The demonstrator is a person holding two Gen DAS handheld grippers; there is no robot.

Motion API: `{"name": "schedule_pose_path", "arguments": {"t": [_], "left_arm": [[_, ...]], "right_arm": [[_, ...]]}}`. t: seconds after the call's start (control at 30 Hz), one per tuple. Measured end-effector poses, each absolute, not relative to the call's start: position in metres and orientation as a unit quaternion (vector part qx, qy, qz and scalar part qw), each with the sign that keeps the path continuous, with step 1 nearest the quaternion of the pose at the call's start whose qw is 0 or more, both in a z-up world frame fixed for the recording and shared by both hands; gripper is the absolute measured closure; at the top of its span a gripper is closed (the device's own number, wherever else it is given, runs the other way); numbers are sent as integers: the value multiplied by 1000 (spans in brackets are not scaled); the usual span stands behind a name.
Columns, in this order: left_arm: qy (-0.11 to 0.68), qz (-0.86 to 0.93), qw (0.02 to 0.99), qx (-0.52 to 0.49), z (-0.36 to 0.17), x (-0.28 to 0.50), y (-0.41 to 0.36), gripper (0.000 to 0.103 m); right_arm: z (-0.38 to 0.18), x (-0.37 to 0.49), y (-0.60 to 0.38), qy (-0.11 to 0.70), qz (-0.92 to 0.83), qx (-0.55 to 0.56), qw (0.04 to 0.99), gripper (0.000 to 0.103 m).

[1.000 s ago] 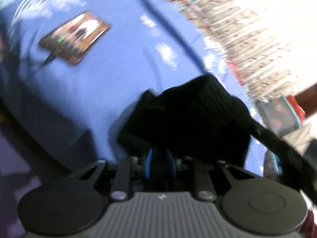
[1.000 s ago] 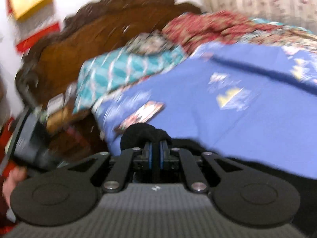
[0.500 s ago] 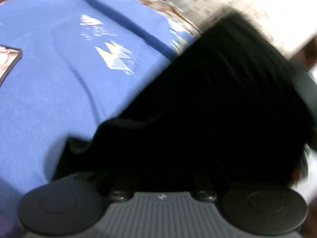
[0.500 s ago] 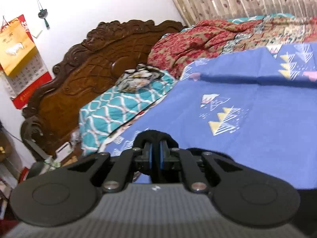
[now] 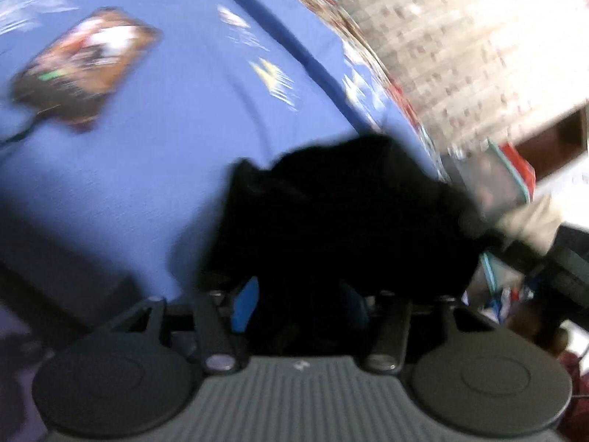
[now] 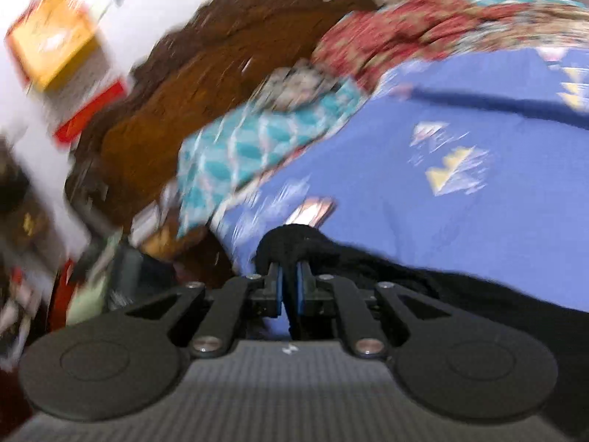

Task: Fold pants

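Observation:
The black pants (image 5: 342, 217) lie bunched at the near edge of a bed with a blue sheet (image 5: 165, 140). In the left wrist view my left gripper (image 5: 298, 302) has its blue pads apart, with black cloth lying between them. In the right wrist view my right gripper (image 6: 289, 281) is shut on a fold of the black pants (image 6: 294, 239), and the cloth trails off to the right (image 6: 460, 291) along the sheet's edge. Both views are blurred by motion.
A phone (image 5: 84, 73) with a cable lies on the blue sheet to the far left; it also shows in the right wrist view (image 6: 311, 211). A carved wooden headboard (image 6: 191, 84), teal pillow (image 6: 257, 147) and red quilt (image 6: 386, 33) sit beyond. Curtains (image 5: 460, 44) hang at right.
The pants were lifted and spread wide before the left camera, then dropped back into a bunch on the sheet. The left pads now stand wider apart. The right gripper stays shut on the cloth.

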State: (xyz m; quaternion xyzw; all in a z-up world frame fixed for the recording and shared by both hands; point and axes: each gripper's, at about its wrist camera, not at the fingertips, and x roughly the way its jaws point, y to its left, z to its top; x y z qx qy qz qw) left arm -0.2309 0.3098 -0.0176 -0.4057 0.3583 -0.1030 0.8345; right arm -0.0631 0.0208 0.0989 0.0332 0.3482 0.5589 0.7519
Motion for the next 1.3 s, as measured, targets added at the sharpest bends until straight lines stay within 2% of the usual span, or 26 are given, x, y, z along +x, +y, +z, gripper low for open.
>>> {"name": "schedule_pose_path", "arguments": {"t": [0.03, 0.2, 0.23, 0.3, 0.33, 0.4, 0.43, 0.47, 0.57, 0.7, 0.83, 0.9, 0.97, 1.03, 1.1, 1.13, 1.17, 1.2, 1.23, 1.27, 1.3], "left_arm": [[354, -86, 832, -418, -22, -244, 318, 46], [363, -36, 806, -466, -47, -268, 328, 45], [364, -36, 805, -467, -48, -265, 327, 41], [363, -41, 810, -459, -44, -259, 321, 28], [361, -43, 813, -455, -38, -246, 314, 21], [356, -54, 816, -453, -38, -239, 313, 15], [354, -58, 816, -453, -35, -238, 309, 9], [351, -61, 818, -452, -31, -241, 307, 8], [333, -63, 828, -447, -19, -254, 311, 8], [311, -52, 832, -457, -6, -268, 318, 6], [298, -62, 839, -451, 5, -261, 309, 1], [314, -67, 844, -429, 3, -247, 295, 1], [340, -69, 849, -399, -4, -229, 279, 1], [369, -60, 846, -380, -17, -213, 267, 2], [382, -62, 839, -381, -26, -205, 259, 15], [384, -70, 838, -381, -28, -202, 255, 38], [385, -76, 838, -379, -28, -201, 253, 58], [384, -72, 843, -370, -26, -201, 251, 65], [379, -76, 848, -362, -23, -203, 250, 75], [372, -81, 850, -363, -19, -205, 251, 78], [363, -86, 852, -367, -13, -208, 252, 78]], "right_arm": [[91, -68, 28, 357, 568, 7, 742, 93], [29, -94, 62, 419, 570, -109, 698, 92], [19, -96, 66, 427, 565, -123, 695, 91], [8, -96, 70, 438, 549, -129, 700, 89], [7, -94, 69, 445, 545, -121, 700, 88], [12, -88, 64, 461, 541, -101, 696, 85], [18, -86, 61, 464, 543, -95, 693, 81], [24, -85, 57, 463, 547, -89, 692, 73], [50, -86, 38, 438, 563, -68, 698, 60], [75, -74, 14, 410, 562, -42, 717, 60], [76, -44, 21, 402, 513, -38, 757, 58], [70, -24, 36, 404, 495, -29, 769, 44], [60, -7, 54, 409, 489, -37, 770, 23], [44, 5, 78, 428, 484, -61, 761, 17], [23, 13, 96, 454, 475, -100, 747, 17], [14, 13, 104, 469, 472, -114, 738, 17], [4, 11, 110, 483, 474, -121, 726, 21], [1, 5, 111, 476, 480, -128, 726, 29], [4, -4, 112, 456, 488, -147, 730, 50], [10, -11, 111, 441, 491, -161, 734, 73], [18, -16, 108, 434, 490, -164, 738, 81]]}}
